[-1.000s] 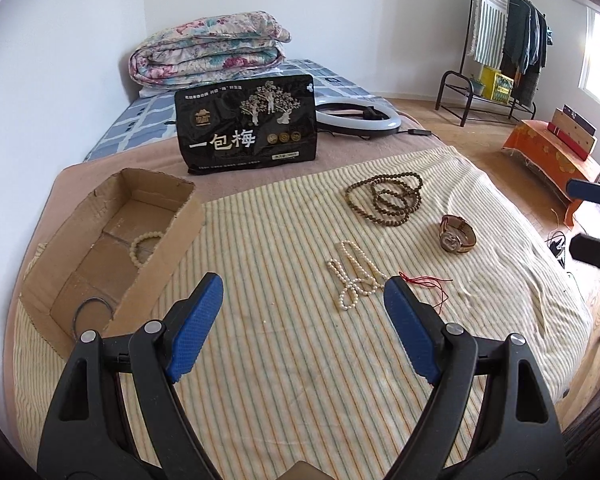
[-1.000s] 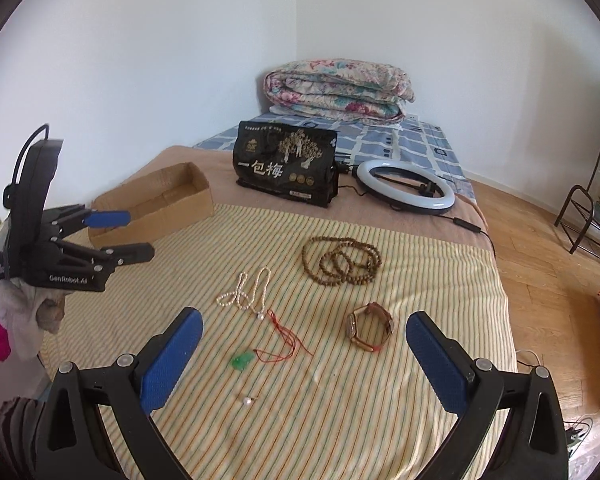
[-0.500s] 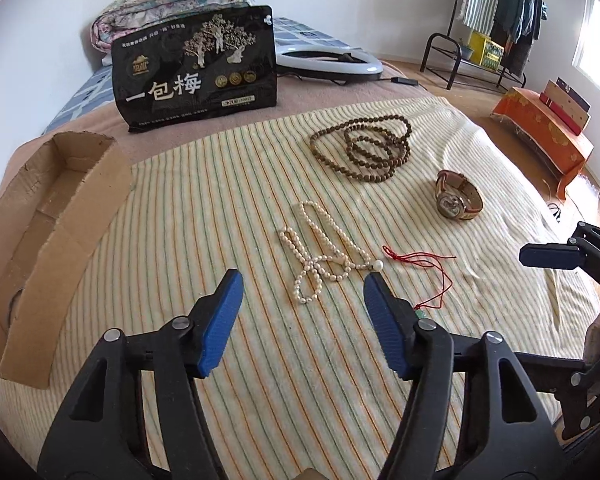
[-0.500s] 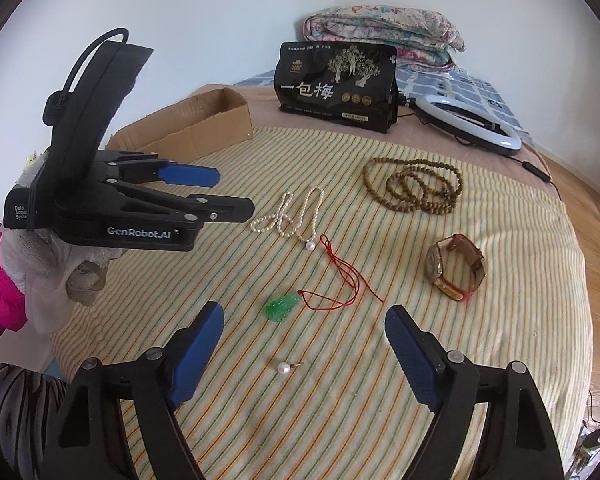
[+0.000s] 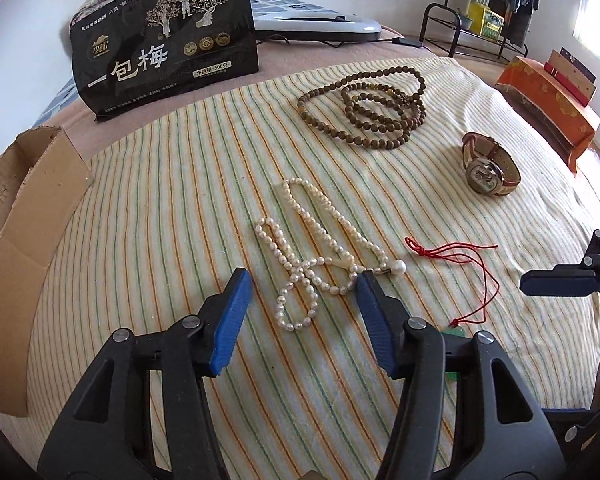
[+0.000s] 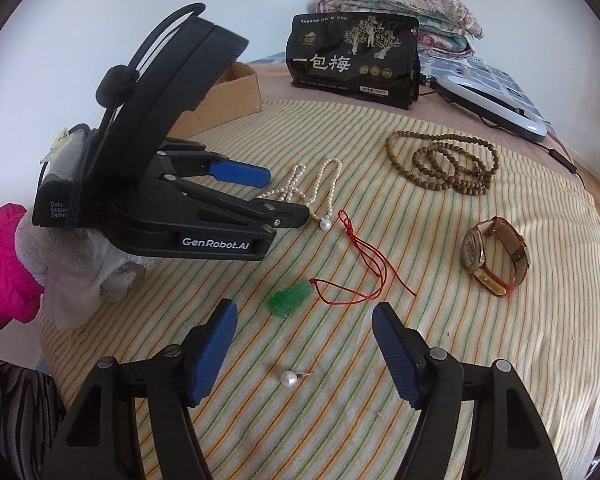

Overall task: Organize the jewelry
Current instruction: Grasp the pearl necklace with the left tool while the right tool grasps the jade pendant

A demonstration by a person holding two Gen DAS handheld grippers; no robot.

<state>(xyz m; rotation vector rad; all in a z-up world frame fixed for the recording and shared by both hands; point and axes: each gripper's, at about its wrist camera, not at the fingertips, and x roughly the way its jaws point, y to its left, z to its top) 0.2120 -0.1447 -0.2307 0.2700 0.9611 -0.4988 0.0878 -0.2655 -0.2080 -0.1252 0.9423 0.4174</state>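
Note:
A white pearl necklace lies on the striped cloth. My left gripper is open, its blue pads on either side of the necklace's near loops; it also shows in the right wrist view. My right gripper is open and empty, low over a green jade pendant on a red cord. A loose pearl earring lies between its fingers. A brown bead necklace and a wristwatch lie further back. A cardboard box stands at the left.
A black snack bag stands behind the cloth, with a white ring light beside it. A folded floral quilt lies at the back. A clothes rack and an orange box stand at the right.
Both grippers have moved forward and down toward the cloth. My left gripper now brackets the pearl necklace. My right gripper has come closer to the jade pendant and the earring.

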